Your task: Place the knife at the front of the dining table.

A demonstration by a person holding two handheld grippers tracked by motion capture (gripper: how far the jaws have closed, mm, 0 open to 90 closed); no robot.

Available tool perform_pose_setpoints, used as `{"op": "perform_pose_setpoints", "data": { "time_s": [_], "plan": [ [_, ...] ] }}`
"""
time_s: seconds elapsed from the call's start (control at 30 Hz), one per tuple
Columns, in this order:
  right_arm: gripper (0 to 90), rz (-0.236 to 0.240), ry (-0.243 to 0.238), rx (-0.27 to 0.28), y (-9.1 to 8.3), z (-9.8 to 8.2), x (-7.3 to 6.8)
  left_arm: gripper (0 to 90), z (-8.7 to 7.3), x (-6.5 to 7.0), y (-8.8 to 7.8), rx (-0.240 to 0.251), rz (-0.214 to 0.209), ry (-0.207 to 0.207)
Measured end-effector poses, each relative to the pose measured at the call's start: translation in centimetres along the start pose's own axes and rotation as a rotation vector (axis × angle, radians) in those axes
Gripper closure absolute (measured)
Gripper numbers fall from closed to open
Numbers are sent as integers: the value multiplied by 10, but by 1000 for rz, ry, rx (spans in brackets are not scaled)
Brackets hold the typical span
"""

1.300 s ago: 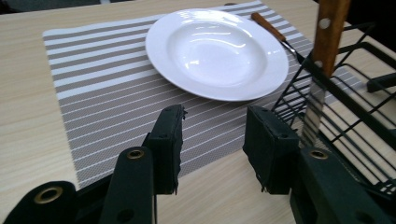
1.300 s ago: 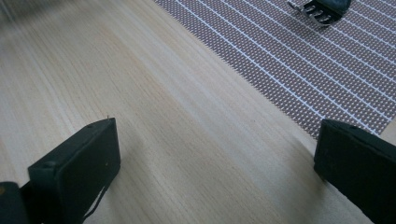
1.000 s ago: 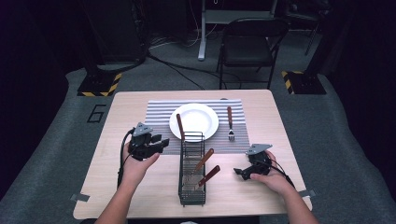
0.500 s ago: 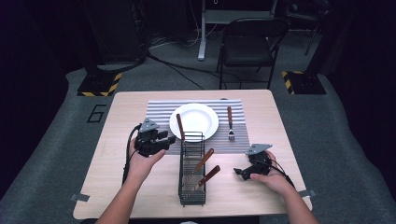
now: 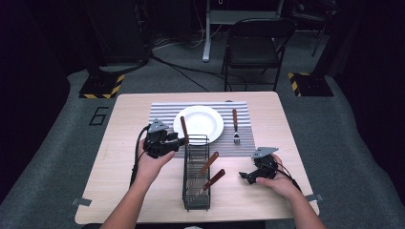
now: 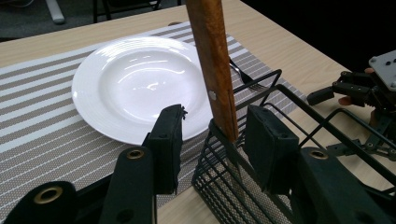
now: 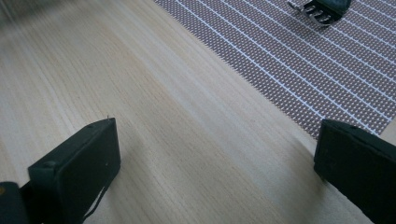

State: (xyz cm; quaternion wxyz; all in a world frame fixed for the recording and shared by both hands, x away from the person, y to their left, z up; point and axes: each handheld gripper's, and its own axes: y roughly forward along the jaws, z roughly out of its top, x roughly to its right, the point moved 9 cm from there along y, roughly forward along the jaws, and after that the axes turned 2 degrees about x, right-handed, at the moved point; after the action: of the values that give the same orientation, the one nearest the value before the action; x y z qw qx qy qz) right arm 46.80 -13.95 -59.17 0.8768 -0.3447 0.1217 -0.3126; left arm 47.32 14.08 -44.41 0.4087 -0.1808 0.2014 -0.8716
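jaws astride wooden handle (image 6: 215,70), untouched

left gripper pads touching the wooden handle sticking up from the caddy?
Apart. The left gripper view shows the wooden handle between the left gripper pads, a clear gap beside the left pad and a thin one beside the right.

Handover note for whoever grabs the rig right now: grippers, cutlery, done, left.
Left gripper: jaws open around the wooden-handled utensil leaning at the wire caddy's far end, not clamped.
Right gripper: open, nothing between the jaws, low over the table.
Done: plate and fork laid on the striped placemat.
Left: grip and lay that utensil, then the two others in the caddy.
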Motion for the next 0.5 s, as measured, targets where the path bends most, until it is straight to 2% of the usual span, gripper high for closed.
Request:
{"op": "perform_pose_setpoints", "data": {
  "time_s": [0.23, 0.5],
  "plan": [
    [0, 0, 0, 0, 0, 0, 0, 573, 1, 3, 8, -6, 11, 15],
    [0, 0, -1, 0, 0, 0, 0, 618, -1, 4, 18, -13, 4, 5]
  ]
}}
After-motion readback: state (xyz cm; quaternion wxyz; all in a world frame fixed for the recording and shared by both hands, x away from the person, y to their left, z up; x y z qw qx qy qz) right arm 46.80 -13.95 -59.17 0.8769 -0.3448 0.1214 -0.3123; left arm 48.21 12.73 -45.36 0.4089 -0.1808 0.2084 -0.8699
